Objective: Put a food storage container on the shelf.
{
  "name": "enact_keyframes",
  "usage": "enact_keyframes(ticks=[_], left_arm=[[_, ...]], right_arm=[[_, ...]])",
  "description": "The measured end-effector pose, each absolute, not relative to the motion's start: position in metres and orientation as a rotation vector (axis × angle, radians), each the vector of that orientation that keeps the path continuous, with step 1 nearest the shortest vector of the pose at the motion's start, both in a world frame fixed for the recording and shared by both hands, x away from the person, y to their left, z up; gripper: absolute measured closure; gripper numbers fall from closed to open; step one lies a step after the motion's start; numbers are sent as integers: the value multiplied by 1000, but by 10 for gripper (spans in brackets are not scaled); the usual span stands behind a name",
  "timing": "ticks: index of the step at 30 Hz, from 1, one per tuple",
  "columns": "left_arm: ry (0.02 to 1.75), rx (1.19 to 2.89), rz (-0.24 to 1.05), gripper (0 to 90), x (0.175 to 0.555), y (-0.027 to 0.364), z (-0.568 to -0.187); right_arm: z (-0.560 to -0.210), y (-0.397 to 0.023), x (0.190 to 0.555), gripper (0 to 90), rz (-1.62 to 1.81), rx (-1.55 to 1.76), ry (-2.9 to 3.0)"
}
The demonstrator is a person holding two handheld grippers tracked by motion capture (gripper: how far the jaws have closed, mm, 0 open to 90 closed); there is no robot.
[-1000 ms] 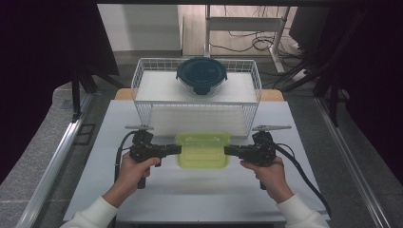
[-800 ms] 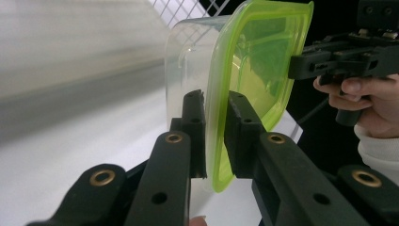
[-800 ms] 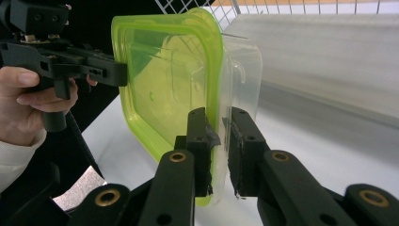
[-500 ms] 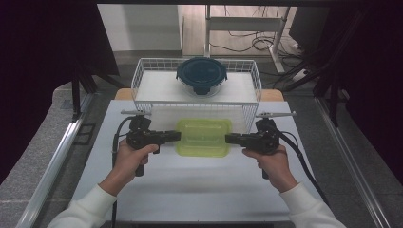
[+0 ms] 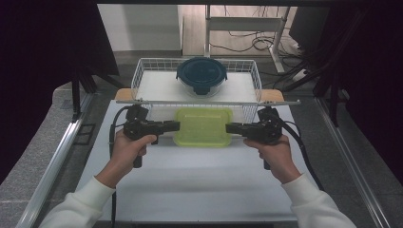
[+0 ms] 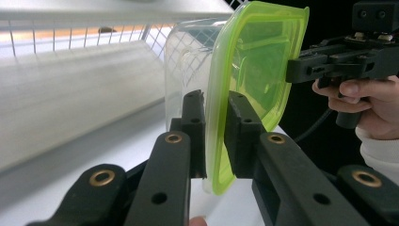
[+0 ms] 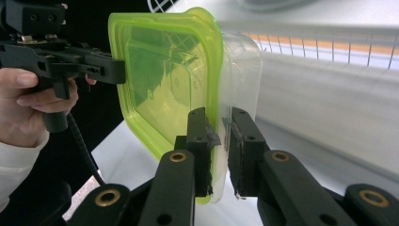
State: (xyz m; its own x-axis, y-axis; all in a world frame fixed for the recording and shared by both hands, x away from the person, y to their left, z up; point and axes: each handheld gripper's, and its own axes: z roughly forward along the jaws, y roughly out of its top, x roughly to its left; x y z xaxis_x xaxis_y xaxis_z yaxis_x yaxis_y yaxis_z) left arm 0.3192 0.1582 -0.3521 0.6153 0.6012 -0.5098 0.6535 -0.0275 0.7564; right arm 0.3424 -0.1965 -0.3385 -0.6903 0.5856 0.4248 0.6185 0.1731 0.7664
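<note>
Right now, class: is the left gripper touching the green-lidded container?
Touching. In the left gripper view, the left gripper has its two jaws clamped on either side of the green-lidded container, pressed against its rim with no gap.

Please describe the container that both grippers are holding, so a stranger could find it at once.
Start at the white wire basket at the table's far end. Just in front of it, the clear rectangular plastic container with a lime-green lid is clamped between the left gripper and right gripper. The round container in the basket has a dark blue lid.
</note>
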Motion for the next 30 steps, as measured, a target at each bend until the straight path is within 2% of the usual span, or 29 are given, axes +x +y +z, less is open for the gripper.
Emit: enact_keyframes(ticks=[11,30], left_arm=[[999,1696,2,799,333,160,-319],[990,1668,22,800,371,162,-276]], right_arm=[[-308,-195,355,790,-1649,-1202,-2384],[-261,-194,392,792,-1720,-1188,-2378]])
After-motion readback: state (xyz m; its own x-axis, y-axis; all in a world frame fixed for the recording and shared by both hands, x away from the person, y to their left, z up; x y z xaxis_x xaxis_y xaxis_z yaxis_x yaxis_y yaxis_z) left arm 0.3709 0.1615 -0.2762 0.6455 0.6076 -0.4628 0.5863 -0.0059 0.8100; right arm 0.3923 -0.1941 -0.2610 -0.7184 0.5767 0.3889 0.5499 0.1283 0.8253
